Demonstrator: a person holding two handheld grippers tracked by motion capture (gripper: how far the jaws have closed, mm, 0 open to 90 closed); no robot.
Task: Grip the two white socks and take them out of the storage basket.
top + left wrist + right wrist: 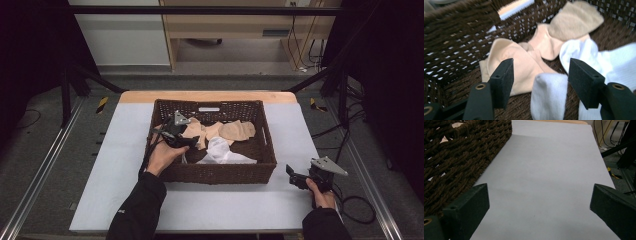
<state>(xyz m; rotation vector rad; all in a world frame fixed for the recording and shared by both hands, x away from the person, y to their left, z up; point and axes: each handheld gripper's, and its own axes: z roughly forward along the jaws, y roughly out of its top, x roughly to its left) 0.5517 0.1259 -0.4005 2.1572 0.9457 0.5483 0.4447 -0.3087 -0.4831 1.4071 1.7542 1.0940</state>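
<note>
White sock (pixel 549 92), soft, crumpled

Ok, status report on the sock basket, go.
Left gripper open, inside basket, jaws astride a white sock. Right gripper open over bare table. Nothing in the way.

grey carpet floor (pixel 45 145), white wall (pixel 120 40) behind, light wood furniture (pixel 225 25) with cables (pixel 300 50), black frame bars (pixel 200 10), dim light.
</note>
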